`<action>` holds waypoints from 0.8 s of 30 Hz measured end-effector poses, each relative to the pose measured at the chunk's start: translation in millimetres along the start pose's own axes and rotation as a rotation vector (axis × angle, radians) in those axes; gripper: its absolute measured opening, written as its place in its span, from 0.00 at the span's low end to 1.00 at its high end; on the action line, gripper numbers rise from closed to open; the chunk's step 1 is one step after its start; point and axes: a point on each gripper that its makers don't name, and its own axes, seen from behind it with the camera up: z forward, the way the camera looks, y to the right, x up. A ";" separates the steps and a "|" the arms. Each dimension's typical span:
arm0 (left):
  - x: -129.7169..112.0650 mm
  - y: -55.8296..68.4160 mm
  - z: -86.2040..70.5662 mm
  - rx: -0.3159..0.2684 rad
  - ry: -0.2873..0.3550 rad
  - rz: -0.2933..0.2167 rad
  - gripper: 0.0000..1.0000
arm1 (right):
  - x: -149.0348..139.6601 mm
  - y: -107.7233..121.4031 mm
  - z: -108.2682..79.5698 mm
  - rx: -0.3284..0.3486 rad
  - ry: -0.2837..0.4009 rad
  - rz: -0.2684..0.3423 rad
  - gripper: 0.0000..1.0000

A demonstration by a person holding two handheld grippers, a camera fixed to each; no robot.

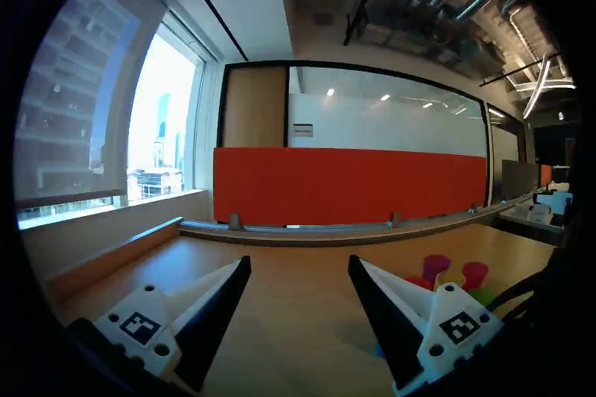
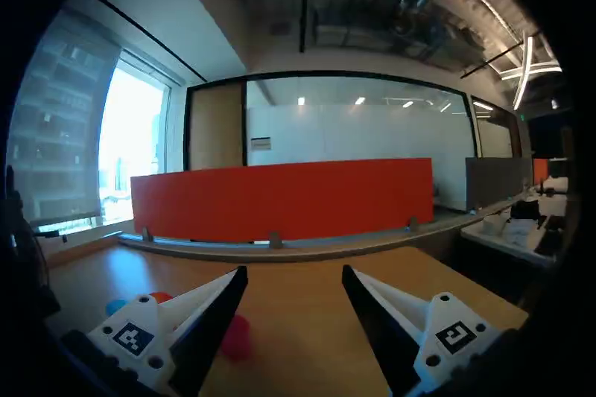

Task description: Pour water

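From my left gripper I see the jaws standing wide open with nothing between them, just bare wooden desk running ahead to an orange partition at its far edge. The cluster of coloured cups sits on the desk to the right of this gripper, just past its right finger: I can make out a purple one, a yellow one, a pink one and a bit of green behind the finger. From my right gripper the jaws are likewise spread apart and empty over the desk. Low on the left of that view, a pink cup lies partly hidden by the left finger, and something blue and something red peek out above that finger's base, too blurred to tell what they are. A bright window fills the left wall.
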 end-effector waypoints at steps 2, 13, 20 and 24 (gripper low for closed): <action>-3.2 -0.6 1.4 0.009 0.004 -0.009 0.97 | -0.3 -1.5 0.2 -0.005 0.011 -0.012 0.98; -15.2 -4.1 3.4 0.055 0.063 0.037 0.97 | -0.9 -3.6 1.3 -0.021 0.036 -0.048 0.98; -37.2 -5.5 3.2 0.057 0.063 0.070 0.97 | -3.1 8.4 0.2 -0.060 0.041 -0.039 0.98; -44.9 -10.2 3.0 0.055 0.068 0.062 0.97 | -7.1 10.9 -0.6 -0.070 0.031 -0.021 0.98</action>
